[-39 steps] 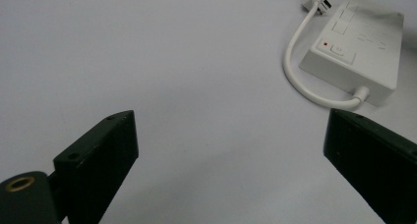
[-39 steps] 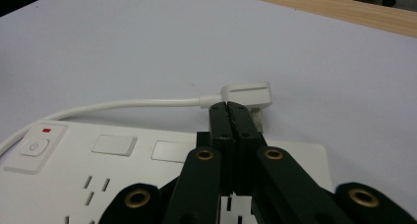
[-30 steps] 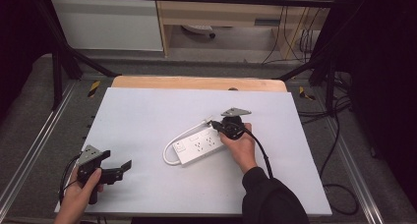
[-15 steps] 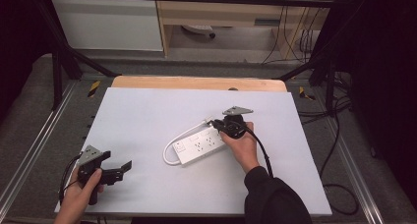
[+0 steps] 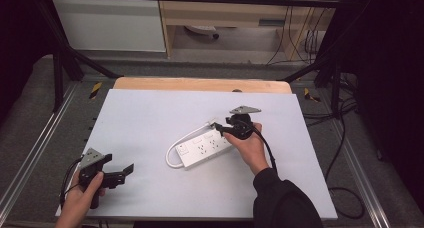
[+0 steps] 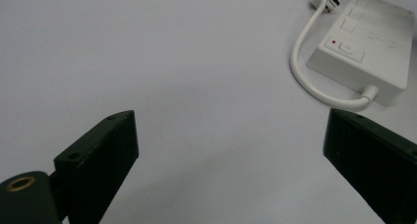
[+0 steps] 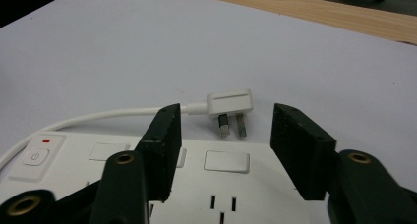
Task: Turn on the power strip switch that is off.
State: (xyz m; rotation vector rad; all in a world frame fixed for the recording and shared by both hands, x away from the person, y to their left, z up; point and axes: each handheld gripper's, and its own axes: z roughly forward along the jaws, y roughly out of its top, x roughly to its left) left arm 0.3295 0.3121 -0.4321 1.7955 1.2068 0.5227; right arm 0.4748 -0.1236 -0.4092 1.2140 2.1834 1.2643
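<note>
Right gripper view, plug prongs, power strip switches

The white power strip I work over lies flat on the table, sockets up, slanted, right of the table's middle and well clear of every edge. Its switch with a red mark sits at the left end. Its short white cord loops from that end round the far side to the plug, which lies free on the table just beyond the strip, pins bare.
</note>
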